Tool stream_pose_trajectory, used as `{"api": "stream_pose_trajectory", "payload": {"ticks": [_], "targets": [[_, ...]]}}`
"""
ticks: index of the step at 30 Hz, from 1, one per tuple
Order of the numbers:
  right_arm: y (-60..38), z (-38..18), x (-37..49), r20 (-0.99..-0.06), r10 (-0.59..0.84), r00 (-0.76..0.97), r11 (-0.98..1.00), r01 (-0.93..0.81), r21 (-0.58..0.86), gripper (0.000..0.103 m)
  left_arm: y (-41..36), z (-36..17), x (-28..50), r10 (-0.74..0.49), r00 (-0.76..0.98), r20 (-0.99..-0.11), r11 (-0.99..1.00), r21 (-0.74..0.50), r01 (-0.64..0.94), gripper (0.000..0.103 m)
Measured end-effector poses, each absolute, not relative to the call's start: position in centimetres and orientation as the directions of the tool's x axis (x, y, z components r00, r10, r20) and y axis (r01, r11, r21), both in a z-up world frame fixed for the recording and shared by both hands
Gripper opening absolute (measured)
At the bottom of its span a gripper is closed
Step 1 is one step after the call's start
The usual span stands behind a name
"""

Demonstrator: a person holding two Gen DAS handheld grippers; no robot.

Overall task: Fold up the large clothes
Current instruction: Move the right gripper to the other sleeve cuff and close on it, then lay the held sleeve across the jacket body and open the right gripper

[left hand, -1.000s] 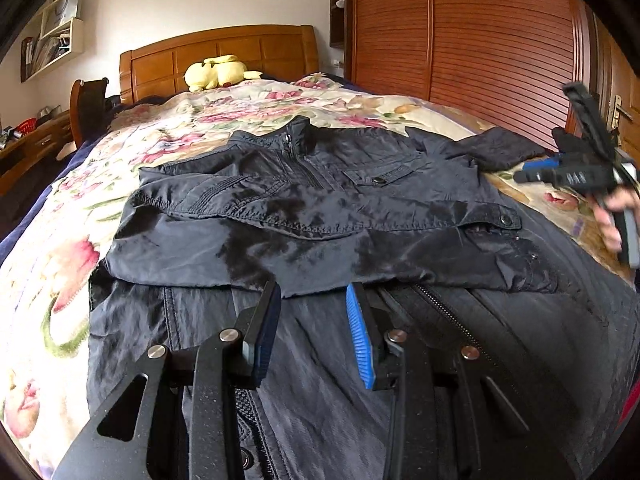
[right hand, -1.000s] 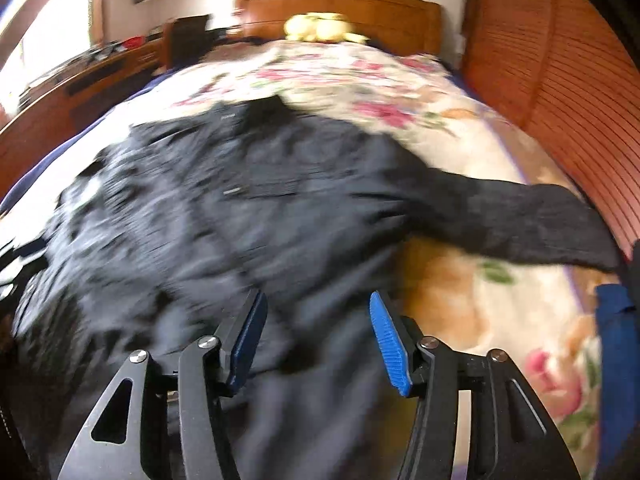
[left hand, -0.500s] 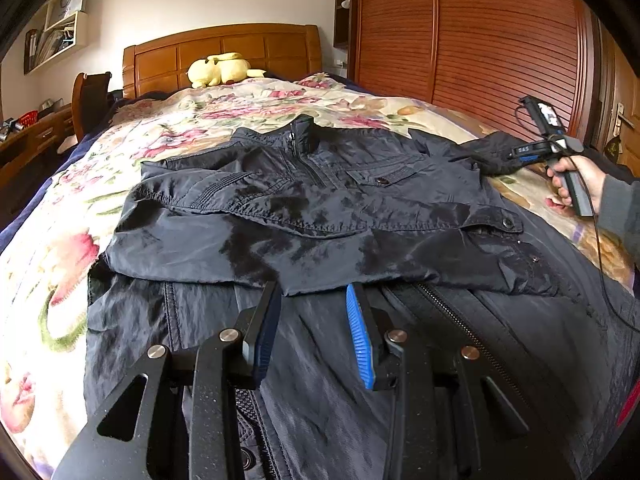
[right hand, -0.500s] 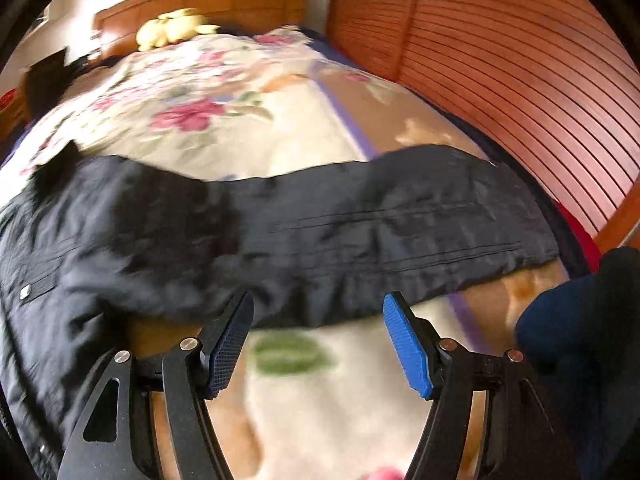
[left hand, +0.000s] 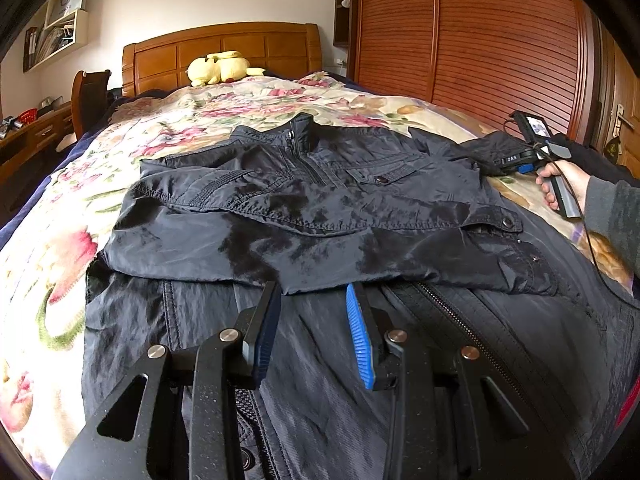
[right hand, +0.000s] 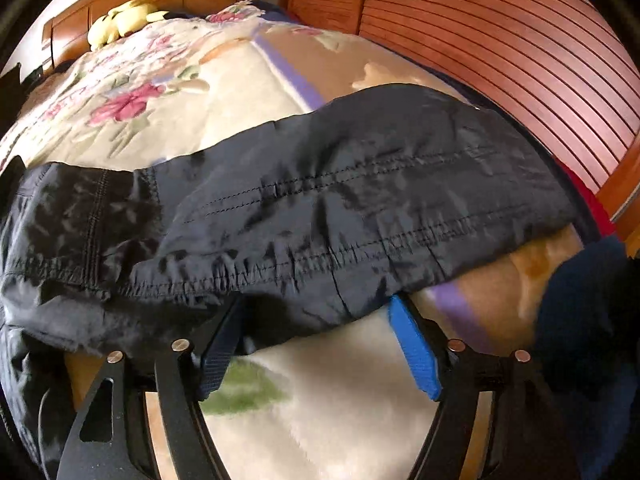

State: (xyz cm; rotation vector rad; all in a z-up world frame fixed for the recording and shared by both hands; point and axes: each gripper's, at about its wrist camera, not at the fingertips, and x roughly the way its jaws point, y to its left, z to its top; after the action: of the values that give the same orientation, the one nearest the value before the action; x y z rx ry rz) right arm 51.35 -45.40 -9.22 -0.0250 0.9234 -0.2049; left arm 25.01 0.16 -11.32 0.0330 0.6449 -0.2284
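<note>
A black zip jacket [left hand: 320, 208] lies front-up on the floral bedspread [left hand: 60, 220], with one sleeve folded across its chest. My left gripper [left hand: 312, 288] hovers over the jacket's lower half, open, with nothing between its pads. The other sleeve [right hand: 360, 200] stretches out towards the bed's right edge. My right gripper [right hand: 316, 304] is at that sleeve's near edge, its jaws opening wide. The cloth drapes over both fingertips and no pad presses on it. In the left wrist view a hand holds this right gripper [left hand: 516, 160] at the sleeve's end [left hand: 492, 144].
A yellow plush toy [left hand: 218, 68] rests against the wooden headboard [left hand: 240, 44]. A slatted wooden wardrobe [left hand: 480, 40] runs along the bed's right side. A chair [left hand: 90, 96] and a desk [left hand: 32, 128] stand at the left. Dark blue cloth [right hand: 580, 300] lies by the right gripper.
The right gripper swung from over the jacket's body to the outstretched sleeve, sank close to it, and its jaws spread wider. The left gripper and the jacket's body stayed put.
</note>
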Motion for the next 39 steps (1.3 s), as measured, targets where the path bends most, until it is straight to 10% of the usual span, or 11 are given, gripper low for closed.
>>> {"api": "stream_pose_trajectory", "payload": {"ticks": [5,7,9,27,39], "targets": [[-45.4,-9.6,52.4,-0.787,-0.184,0.589,0.982,0.151,-0.117,0.066,0.1,-11.4,25.0,-0.199,0.774,-0.601,0.974,-0.037,0.222,0.035],[-44.8,-9.5,52.4,-0.787,-0.187,0.589,0.982,0.094,-0.163,0.016,0.0,-11.5,25.0,-0.198,0.772,-0.604,0.974,-0.035,0.223,0.035],[-44.1,-8.9,52.3,-0.802,-0.155,0.577,0.986,0.035,-0.165,0.006,0.0,-11.5,25.1,-0.198,0.772,-0.604,0.974,-0.034,0.223,0.035],[-26.8,6.6,37.2,-0.615,0.147,0.775,0.904,-0.357,-0.234,0.005,0.5,-11.1,24.6,-0.194,0.793,-0.578,0.977,-0.044,0.208,0.035],[-22.6,2.1,31.9,-0.717,0.286,0.636,0.871,-0.484,-0.082,0.005,1.1,-10.9,24.6,-0.199,0.795,-0.574,0.978,-0.065,0.198,0.035]]}}
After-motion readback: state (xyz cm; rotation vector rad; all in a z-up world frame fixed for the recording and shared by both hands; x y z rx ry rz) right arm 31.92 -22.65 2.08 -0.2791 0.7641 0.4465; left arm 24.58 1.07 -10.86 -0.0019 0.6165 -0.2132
